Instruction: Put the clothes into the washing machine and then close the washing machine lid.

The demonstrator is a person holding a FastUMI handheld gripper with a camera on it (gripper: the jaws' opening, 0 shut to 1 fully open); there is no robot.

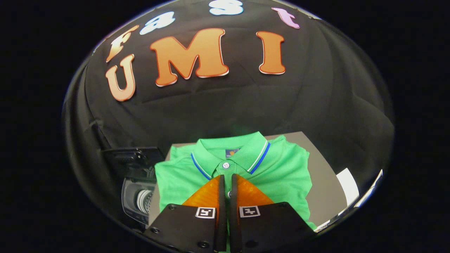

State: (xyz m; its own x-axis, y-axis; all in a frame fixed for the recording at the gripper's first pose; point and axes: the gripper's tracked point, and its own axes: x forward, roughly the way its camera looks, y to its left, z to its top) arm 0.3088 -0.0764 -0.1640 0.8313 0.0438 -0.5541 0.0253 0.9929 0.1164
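A folded green polo shirt [274, 172] with a blue and white striped collar lies flat on a grey tabletop [321, 182]. My gripper [226, 179] hovers over the shirt's front, its tips just below the collar button. The two fingers stand almost together with only a thin slit between them, and I see no cloth bunched or lifted between them. To the left of the shirt, lower than the table, sits the dark washing machine [139, 200] with its round drum opening showing. Its lid [132, 156] stands raised behind the opening.
A white sheet [348, 188] lies on the tabletop to the right of the shirt. Black cloth walls close in the booth behind and on both sides. The table's left edge runs right beside the washing machine.
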